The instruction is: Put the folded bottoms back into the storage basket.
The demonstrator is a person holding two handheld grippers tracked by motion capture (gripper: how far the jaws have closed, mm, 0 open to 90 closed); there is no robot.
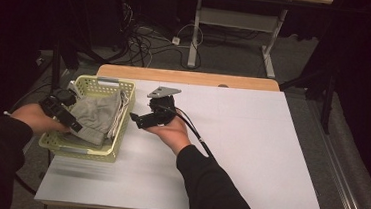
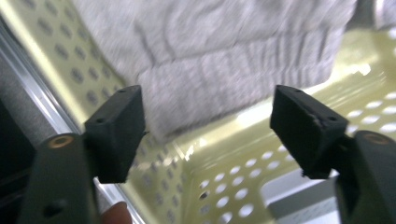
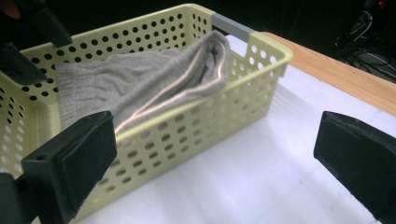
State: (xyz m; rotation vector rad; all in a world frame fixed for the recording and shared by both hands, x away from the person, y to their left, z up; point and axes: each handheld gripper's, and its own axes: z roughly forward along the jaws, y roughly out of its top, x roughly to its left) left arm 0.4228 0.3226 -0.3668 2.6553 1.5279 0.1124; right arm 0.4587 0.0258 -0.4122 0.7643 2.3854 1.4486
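The folded grey garment lies inside the pale yellow basket, which stands at the 9 o'clock side of the white table. The left gripper is over the basket's 8 o'clock corner with its jaws wide apart and nothing between them; the ribbed hem of the garment is just ahead of its pads. The right gripper is just beside the basket at its 3 o'clock wall, jaws fully spread and empty, above the bare table.
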